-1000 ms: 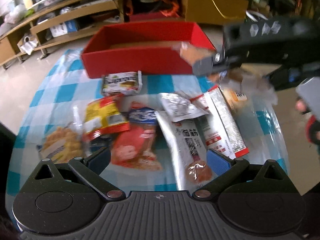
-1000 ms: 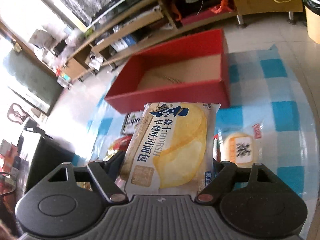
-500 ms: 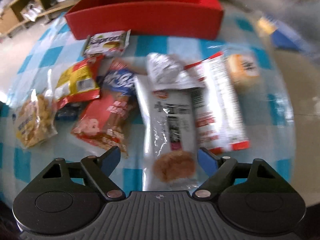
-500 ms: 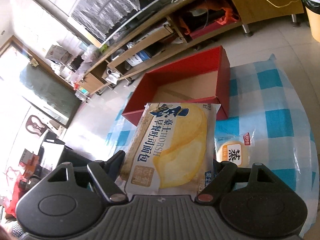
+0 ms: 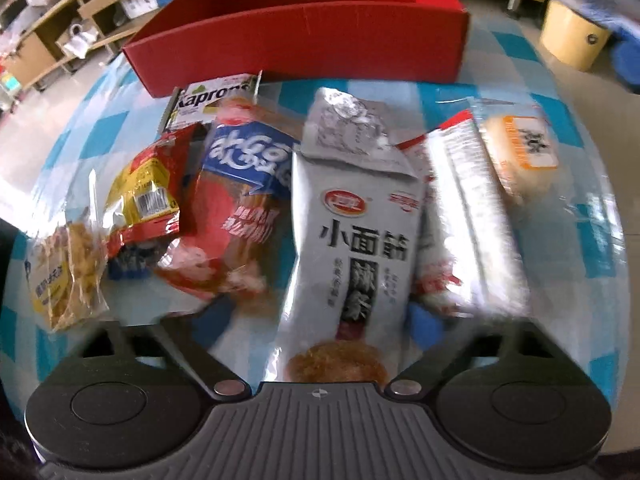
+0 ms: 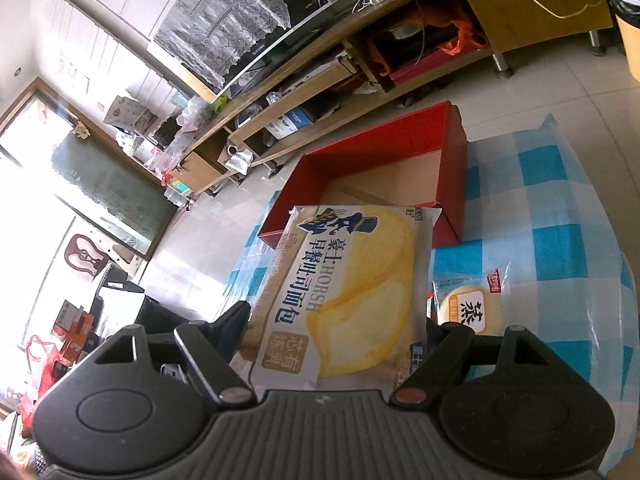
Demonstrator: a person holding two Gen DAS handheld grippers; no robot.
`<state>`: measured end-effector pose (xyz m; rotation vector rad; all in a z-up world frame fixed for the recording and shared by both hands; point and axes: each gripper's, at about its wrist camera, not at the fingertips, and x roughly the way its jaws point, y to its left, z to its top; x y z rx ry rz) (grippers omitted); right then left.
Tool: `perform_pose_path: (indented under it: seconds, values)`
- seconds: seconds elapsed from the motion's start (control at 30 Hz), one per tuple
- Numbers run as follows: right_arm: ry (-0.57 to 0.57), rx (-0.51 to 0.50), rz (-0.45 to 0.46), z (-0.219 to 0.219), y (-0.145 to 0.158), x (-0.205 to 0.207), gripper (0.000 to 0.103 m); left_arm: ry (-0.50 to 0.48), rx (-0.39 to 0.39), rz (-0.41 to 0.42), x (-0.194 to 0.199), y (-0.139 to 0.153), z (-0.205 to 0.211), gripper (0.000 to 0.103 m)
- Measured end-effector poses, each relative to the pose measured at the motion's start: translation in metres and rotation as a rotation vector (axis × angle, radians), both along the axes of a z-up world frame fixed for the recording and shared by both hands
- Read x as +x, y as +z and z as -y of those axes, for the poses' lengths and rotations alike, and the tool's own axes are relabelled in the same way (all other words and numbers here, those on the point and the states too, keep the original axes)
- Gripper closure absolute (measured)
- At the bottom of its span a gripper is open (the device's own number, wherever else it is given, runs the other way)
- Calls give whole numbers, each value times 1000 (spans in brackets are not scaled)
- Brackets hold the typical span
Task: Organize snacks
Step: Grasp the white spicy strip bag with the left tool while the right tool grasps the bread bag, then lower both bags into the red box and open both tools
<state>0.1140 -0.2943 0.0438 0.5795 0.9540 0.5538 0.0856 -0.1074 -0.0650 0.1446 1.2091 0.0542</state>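
Note:
My left gripper (image 5: 320,324) is open, low over a white and grey snack packet (image 5: 352,248) that lies between its fingers on the blue checked cloth. Around it lie a red and blue packet (image 5: 240,200), a yellow and red packet (image 5: 146,196), a Kapron packet (image 5: 214,98) and a long white and red packet (image 5: 468,216). The red box (image 5: 304,36) stands behind them. My right gripper (image 6: 336,332) is shut on a yellow bread packet (image 6: 352,288), held above the cloth in front of the red box (image 6: 384,148).
A round cake in clear wrap (image 6: 470,310) lies right of the bread packet and shows at the right in the left wrist view (image 5: 520,148). A bag of yellow snacks (image 5: 64,276) lies at the cloth's left edge. Shelves (image 6: 320,76) stand on the floor beyond the box.
My left gripper has dropped lower and closer to the white and grey packet. My right gripper has lifted and drawn back from the box with the bread packet.

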Motion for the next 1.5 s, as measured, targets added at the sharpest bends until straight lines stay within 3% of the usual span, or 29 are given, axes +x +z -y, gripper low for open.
perform_pose_path:
  seconds: [0.07,0.17,0.3,0.57,0.83,1.17,1.5]
  values:
    - [6,-1,2,-2,1,-1,25,-37,36,-17,-6,5,3,45]
    - [-1,-3,4,-5,3,0,25,-57,50,-39,-14,6,0,49]
    - [-22,-43,-4,-10,-1,2,25,-87,0,-37,-21,14,-10,53]
    - [-24,-112,-21,-35,-4,17,25,-110,-136,31,-23,40,-35,55]
    - [-42,-159,-8,-46,-3,23,25,-28,-270,59,-10,62,-75,55]
    - [-59,-199,16,-60,4,42,25,10,-284,177,31,100,-96,54]
    - [-101,-192,28,-69,6,81,25,57,-276,254,92,114,-101,54]
